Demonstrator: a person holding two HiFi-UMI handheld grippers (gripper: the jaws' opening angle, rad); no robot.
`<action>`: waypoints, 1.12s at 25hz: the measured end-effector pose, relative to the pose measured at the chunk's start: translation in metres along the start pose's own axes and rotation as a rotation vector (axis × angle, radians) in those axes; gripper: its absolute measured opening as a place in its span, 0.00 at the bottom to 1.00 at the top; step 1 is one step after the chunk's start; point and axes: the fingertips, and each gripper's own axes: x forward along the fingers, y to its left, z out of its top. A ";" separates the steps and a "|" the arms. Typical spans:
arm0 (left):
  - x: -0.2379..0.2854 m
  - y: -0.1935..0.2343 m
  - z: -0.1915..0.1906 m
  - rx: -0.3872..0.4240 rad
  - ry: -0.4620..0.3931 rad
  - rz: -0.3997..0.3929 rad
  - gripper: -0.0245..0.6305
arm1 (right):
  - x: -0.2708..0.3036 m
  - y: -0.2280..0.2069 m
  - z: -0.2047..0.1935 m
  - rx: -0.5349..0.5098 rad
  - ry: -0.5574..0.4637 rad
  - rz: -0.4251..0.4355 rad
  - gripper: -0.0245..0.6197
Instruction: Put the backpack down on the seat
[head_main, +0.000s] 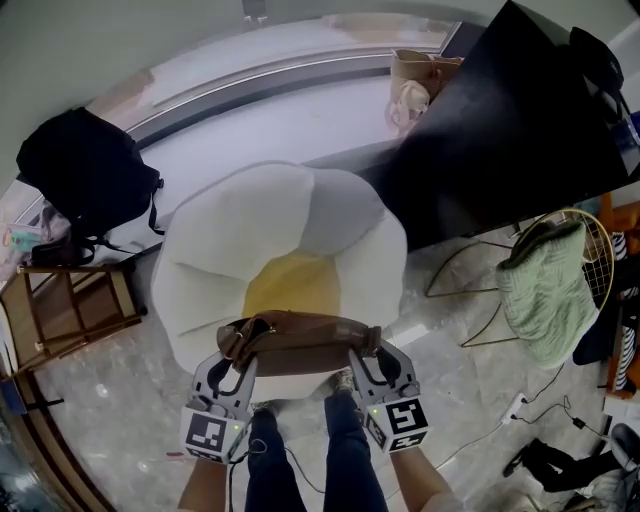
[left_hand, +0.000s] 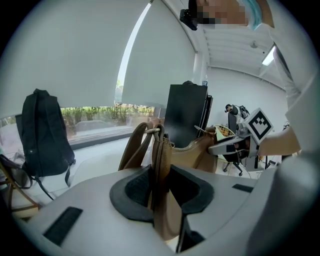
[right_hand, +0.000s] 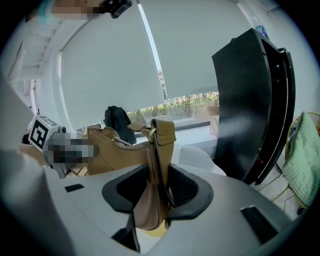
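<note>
A tan leather bag (head_main: 300, 340) hangs between my two grippers, just above the front edge of a white flower-shaped seat (head_main: 220, 260) with a yellow centre (head_main: 290, 285). My left gripper (head_main: 238, 352) is shut on the bag's left end, where the strap ring sits (left_hand: 159, 150). My right gripper (head_main: 365, 350) is shut on the right end (right_hand: 156, 165). In each gripper view the leather is pinched between the dark pads. A black backpack (head_main: 85, 170) rests on the window ledge to the left, apart from both grippers.
A large black panel (head_main: 500, 130) leans at the right behind the seat. A wire chair with a green cloth (head_main: 545, 290) stands to the right, with cables on the floor. A wooden rack (head_main: 70, 305) is at the left. The person's legs (head_main: 300, 450) are below the bag.
</note>
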 end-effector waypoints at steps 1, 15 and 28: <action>0.002 0.002 -0.003 -0.008 -0.002 0.003 0.20 | 0.004 0.000 -0.003 0.001 0.003 0.003 0.28; 0.038 0.019 -0.046 -0.048 0.005 0.009 0.20 | 0.047 -0.014 -0.045 -0.010 0.039 0.039 0.28; 0.073 0.029 -0.088 -0.068 0.035 0.007 0.20 | 0.080 -0.029 -0.083 -0.005 0.055 0.036 0.28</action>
